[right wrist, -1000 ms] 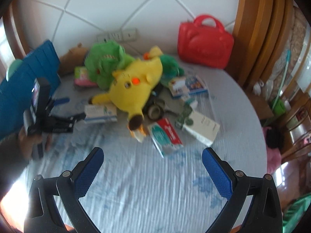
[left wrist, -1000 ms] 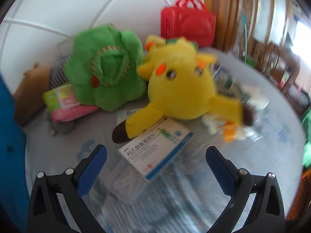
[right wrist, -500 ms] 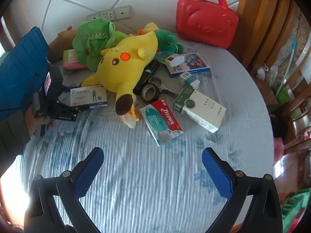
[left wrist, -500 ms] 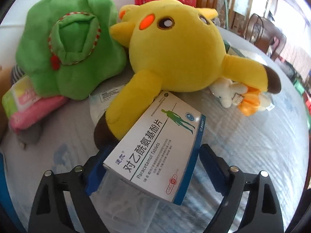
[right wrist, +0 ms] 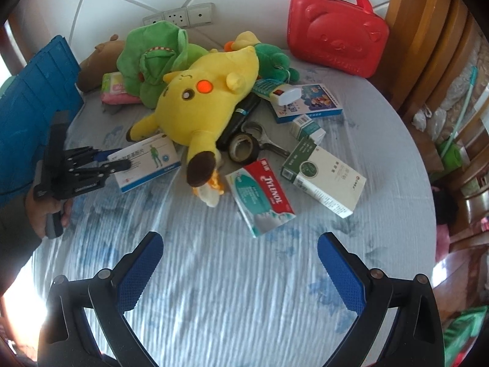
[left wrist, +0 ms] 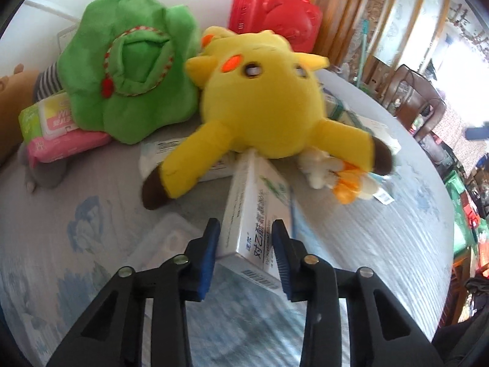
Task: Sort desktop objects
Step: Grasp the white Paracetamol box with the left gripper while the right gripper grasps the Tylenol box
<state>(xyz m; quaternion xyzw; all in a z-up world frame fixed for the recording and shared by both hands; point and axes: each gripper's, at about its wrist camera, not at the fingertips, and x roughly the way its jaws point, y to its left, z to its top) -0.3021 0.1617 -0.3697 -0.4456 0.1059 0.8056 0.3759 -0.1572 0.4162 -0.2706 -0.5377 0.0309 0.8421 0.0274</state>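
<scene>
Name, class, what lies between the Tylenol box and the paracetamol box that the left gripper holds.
In the right wrist view: the yellow plush's brown-tipped ear and a small white-and-orange toy lie between the Tylenol box and paracetamol box.

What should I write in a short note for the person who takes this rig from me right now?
Left gripper: fingers shut on the white paracetamol box, its far end near the yellow plush.
Right gripper: open, holding nothing, above the bare tablecloth.
Still in the pile: Tylenol box, white-green box, tape roll, green plush, red case.
Done: only the first box is grasped; nothing looks sorted yet.
Left: carry that box to its place, then sort the other things.
</scene>
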